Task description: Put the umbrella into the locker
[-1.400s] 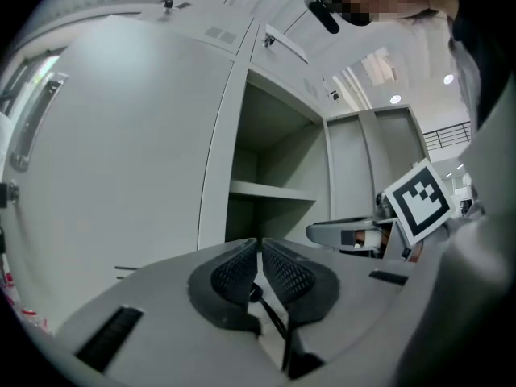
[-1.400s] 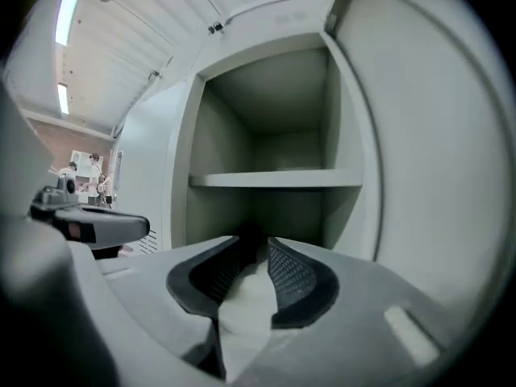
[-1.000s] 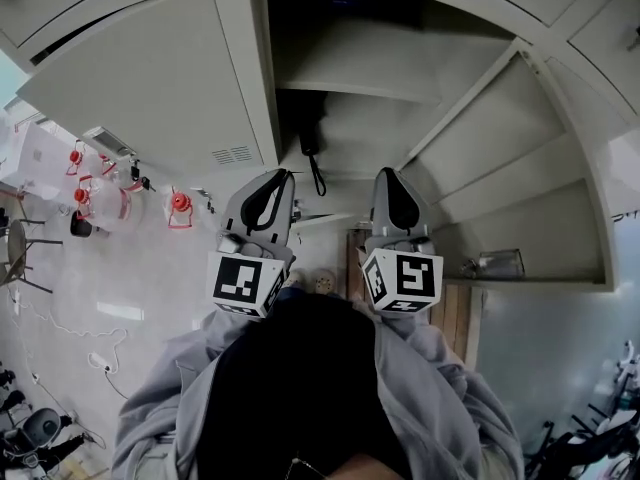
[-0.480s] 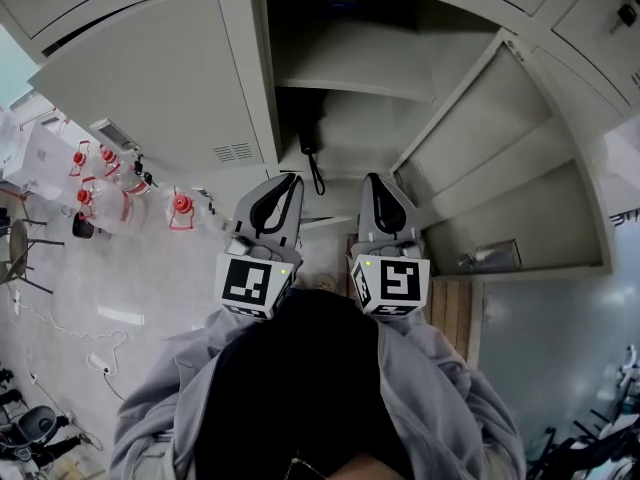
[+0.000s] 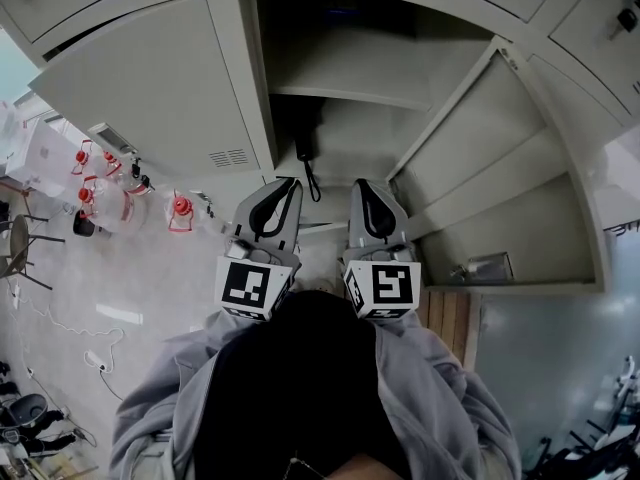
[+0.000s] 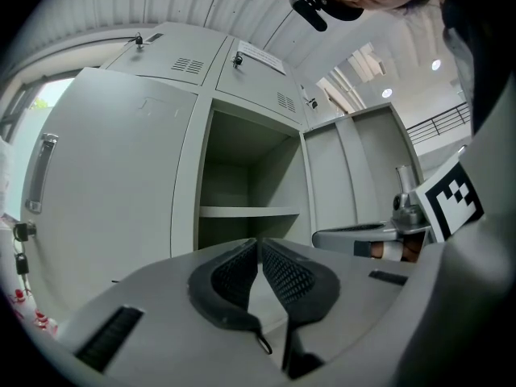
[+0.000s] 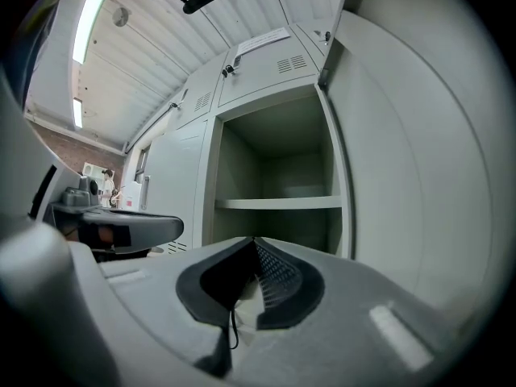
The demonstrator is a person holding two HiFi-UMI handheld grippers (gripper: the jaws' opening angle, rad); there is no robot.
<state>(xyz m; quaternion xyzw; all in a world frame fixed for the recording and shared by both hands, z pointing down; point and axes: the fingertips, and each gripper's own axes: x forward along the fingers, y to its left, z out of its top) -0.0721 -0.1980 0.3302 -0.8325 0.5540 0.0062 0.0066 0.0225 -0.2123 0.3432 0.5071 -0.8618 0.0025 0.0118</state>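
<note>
In the head view I saw the locker (image 5: 236,88) standing open, its door (image 5: 490,178) swung out to the right and a shelf (image 5: 350,96) across it. The umbrella (image 5: 305,140), black, stood under that shelf against the left wall, its strap hanging in a loop below it. The left gripper (image 5: 288,182) and the right gripper (image 5: 360,183) were held side by side in front of the opening, well short of the umbrella, and touched nothing. Each carried a cube (image 5: 250,286) with black-and-white square markers, patterns and not letters. Grey sleeves (image 5: 170,388) ran back from them. Clear jugs (image 5: 108,203) with red caps sat on the floor to the left. In the left gripper view the dark ribbed pads (image 6: 234,272) met at their tips with nothing between them, pointed at the open compartment. I could not make out the umbrella in the shadow under the shelf. A white label (image 6: 260,55) ran along the small door above, its print too small for me to read. In the right gripper view that gripper's pads were likewise pressed together and empty, facing the same shelf, and the label strip there was just as unreadable.
</note>
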